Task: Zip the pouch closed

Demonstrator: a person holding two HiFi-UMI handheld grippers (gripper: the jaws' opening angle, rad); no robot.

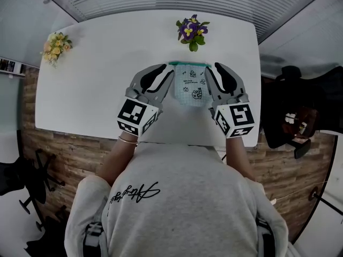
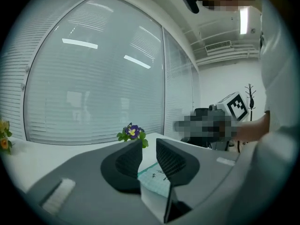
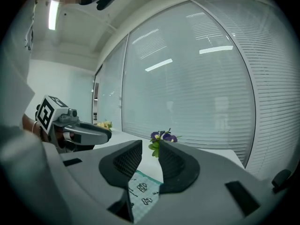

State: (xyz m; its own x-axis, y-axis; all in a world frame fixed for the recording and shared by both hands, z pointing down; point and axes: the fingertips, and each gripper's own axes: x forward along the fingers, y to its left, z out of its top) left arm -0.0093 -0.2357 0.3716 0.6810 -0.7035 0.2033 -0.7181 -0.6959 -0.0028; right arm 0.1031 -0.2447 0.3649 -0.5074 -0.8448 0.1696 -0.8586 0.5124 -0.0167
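Pouch: pale mint with small dark drawings and a teal strip along its far edge. It is stretched between the two grippers over the middle of the white table.
Left gripper: jaws close together, with only a narrow gap at the tips, pinching the pouch's left edge. In the left gripper view the fabric runs down between the pads.
Right gripper: jaws equally close, pinching the pouch's right edge. In the right gripper view the printed fabric sits between the pads.
Gripper pose: both point away from the person, roughly level, angled in toward each other.
Zip state: cannot tell from any view.
Purple flowers: at the far edge of the table, just beyond the pouch and apart from it. They show past the jaw tips in both gripper views.
Yellow flowers: far left corner of the table, well apart from the pouch.
Person: grey sweatshirt at the near edge, bracelet on the left wrist.
Surroundings: window blinds beyond the table, dark chair to the right.
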